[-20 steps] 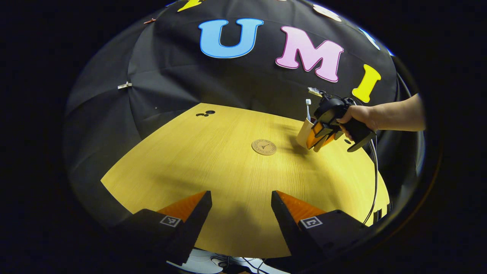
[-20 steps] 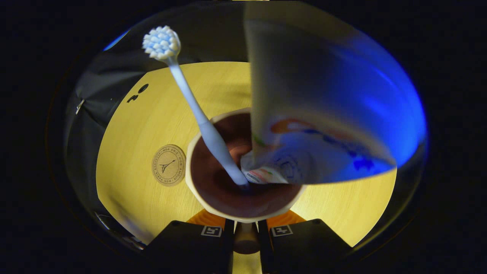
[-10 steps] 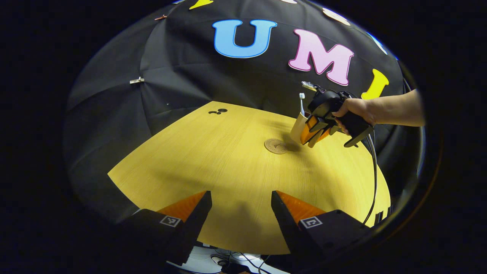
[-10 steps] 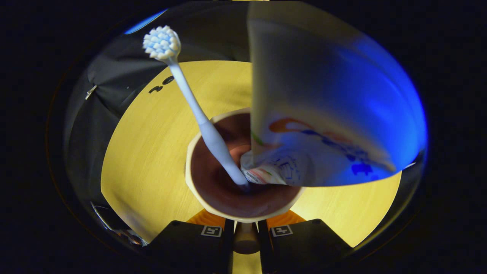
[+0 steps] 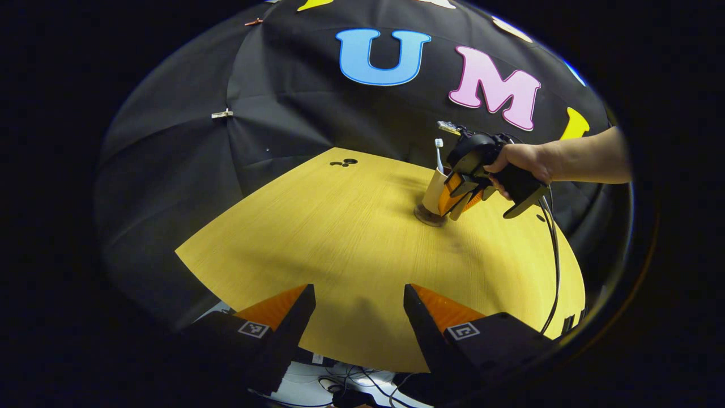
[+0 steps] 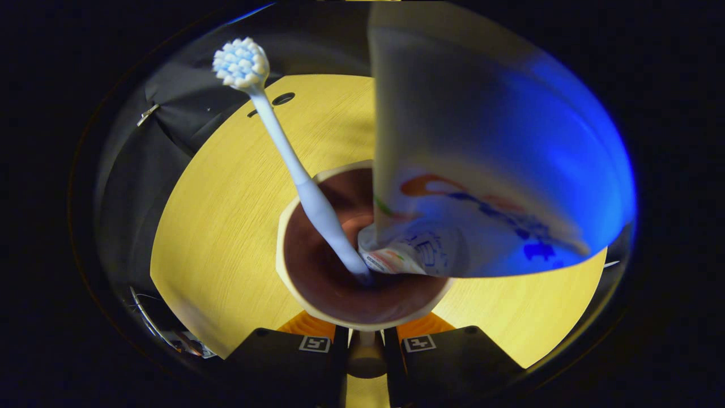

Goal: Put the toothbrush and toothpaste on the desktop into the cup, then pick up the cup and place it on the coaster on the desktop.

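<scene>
Desktop [image 5: 340, 238]: cup [image 5: 433, 191] now over coaster [image 5: 426, 216] (gripped)

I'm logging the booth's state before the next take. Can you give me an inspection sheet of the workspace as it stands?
Surface: yellow wood-grain desktop, with small dark holes near its far edge.
Job's things: toothbrush and toothpaste stand in the cup; the cup is over the coaster; whether it rests on it cannot be told.
Clutter: nothing seen on the desktop.
Grippers: right gripper, held by a hand, is shut on the cup; left gripper is open, holding nothing, at the near edge.
Cables: a black cable hangs from the right gripper; more wires lie below the near edge.
Surroundings: black cloth wall with a clip.
</scene>
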The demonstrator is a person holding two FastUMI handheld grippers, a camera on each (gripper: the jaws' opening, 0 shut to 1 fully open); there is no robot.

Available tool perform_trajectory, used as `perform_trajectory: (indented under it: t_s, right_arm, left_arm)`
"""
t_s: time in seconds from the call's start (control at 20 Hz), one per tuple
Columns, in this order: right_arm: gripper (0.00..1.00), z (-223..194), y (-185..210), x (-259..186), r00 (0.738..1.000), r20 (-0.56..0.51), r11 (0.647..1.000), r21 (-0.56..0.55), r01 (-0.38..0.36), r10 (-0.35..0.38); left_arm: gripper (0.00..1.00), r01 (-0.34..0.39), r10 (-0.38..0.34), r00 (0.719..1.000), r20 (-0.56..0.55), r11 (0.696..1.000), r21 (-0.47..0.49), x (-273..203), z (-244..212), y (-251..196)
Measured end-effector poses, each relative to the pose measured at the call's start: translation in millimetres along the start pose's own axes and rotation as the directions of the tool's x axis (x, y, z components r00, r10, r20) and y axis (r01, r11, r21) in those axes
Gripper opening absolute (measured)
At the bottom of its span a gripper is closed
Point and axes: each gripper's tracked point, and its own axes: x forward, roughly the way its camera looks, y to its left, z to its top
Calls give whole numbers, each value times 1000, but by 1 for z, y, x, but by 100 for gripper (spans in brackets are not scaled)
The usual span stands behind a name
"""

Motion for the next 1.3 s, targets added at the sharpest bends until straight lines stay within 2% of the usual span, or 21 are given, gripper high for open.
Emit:
perform_trajectory:
  t_s: [0.05, 0.1, 0.15, 0.25, 0.3, 0.55, 0.6, 0.65, 0.7, 0.75, 0.9, 0.95, 1.0, 1.1, 1.3]
  right_arm:
    - [32, -1, 2, 4, 1000, -5, 1000, -8, 9, -9]
    - [27, -1, 1, 6, 1000, -7, 1000, -13, 18, -18]
    - [32, -3, -1, 5, 1000, -11, 1000, -19, 24, -24]
    - [32, -7, -3, 4, 999, -21, 999, -17, 31, -31]
    - [26, -8, -3, 5, 999, -27, 999, -13, 32, -33]
    - [27, -11, -5, 5, 998, -38, 999, -8, 47, -47]
    - [32, -12, -4, 5, 998, -42, 999, 5, 42, -41]
    - [27, -13, -3, 5, 998, -42, 999, 20, 38, -37]
    - [34, -13, -3, 5, 999, -39, 999, 28, 36, -35]
    - [35, -16, -2, 3, 999, -40, 999, 30, 36, -35]
    - [70, -20, 1, -6, 999, -23, 999, 26, 25, -25]
    - [76, -20, 2, -12, 1000, -8, 999, 30, 16, -16]
    - [87, -20, 4, -19, 1000, 7, 999, 39, 4, -4]
    - [100, -21, 4, -37, 999, 42, 998, 61, -8, 5]
    - [99, -27, -2, -82, 989, 150, 994, 111, -14, -3]
  left_arm:
    - [98, -4, 4, 1000, -2, 1000, 1, 0, 0, 2]
    - [98, -7, 7, 1000, -4, 1000, 2, -1, -1, 4]
    - [98, -9, 9, 1000, -3, 1000, 3, -2, -1, 7]
    - [98, -14, 14, 1000, -8, 1000, 3, -3, -4, 11]
    - [98, -17, 17, 1000, -12, 1000, 3, -2, -5, 13]
    - [98, -25, 25, 1000, -19, 1000, -4, -3, -7, 19]
    - [98, -25, 25, 999, -19, 1000, -2, -3, -7, 20]
    - [98, -25, 25, 1000, -18, 1000, 0, -3, -6, 20]
    - [98, -23, 23, 1000, -14, 1000, 2, -4, -5, 20]
    - [98, -20, 20, 1000, -11, 1000, 4, -5, -3, 19]
    - [98, -6, 6, 1000, 1, 1000, 19, -7, 2, 16]
    - [98, 1, -1, 1000, 6, 1000, 26, -7, 4, 15]
    - [98, 8, -8, 1000, 12, 999, 33, -7, 5, 14]
    - [98, 25, -26, 999, 20, 999, 47, -7, 9, 11]
    - [98, 72, -76, 996, 44, 994, 78, -9, 20, 6]
